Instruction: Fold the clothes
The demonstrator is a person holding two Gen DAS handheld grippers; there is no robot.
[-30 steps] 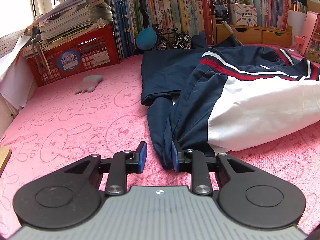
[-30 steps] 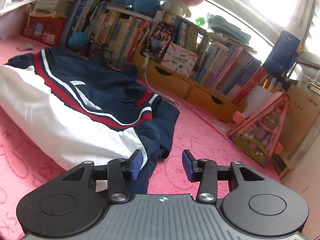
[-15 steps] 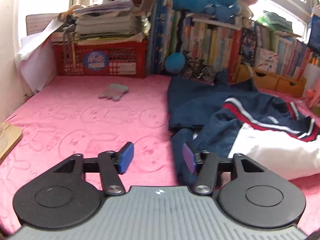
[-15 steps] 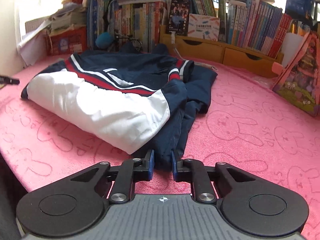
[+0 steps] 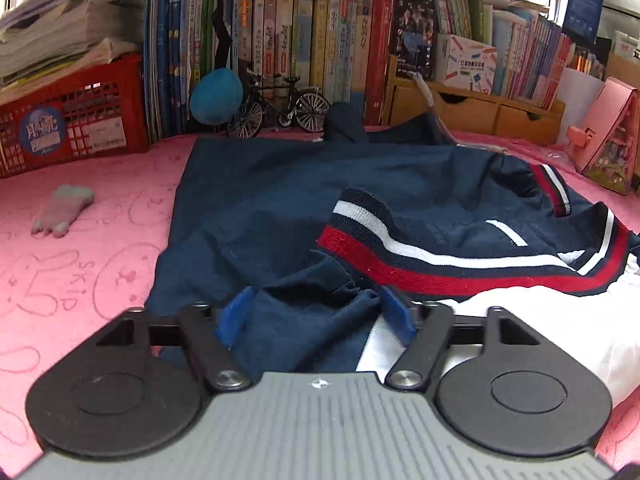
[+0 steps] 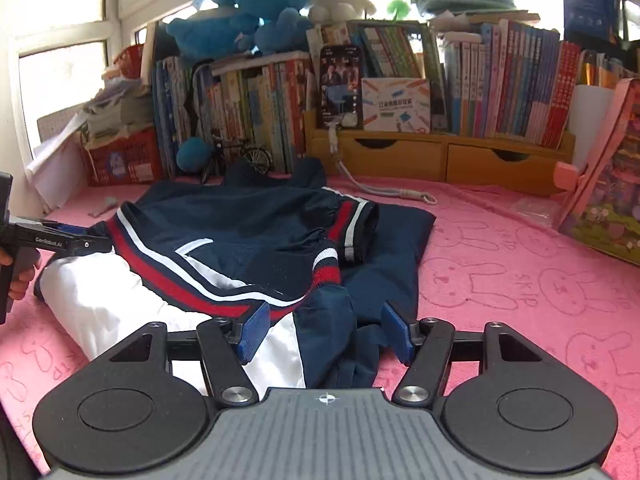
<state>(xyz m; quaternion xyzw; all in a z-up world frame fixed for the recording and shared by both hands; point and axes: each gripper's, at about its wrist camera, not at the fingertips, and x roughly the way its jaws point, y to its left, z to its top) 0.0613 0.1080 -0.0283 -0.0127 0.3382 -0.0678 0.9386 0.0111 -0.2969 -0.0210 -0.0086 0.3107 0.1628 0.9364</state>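
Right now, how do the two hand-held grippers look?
Each hand-held gripper, left and right, has a ribbed grey body, two round black discs, black linkage arms with silver screws, and blue pads. The right view shows white lettering on the left one's side.

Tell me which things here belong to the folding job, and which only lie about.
Job: navy and white jacket, left gripper, right gripper.

Lying about: grey toy, model bicycle, red crate, pink bag.

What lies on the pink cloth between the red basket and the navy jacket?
A small grey toy lies there, between the red basket and the navy jacket, clearest in the left wrist view.
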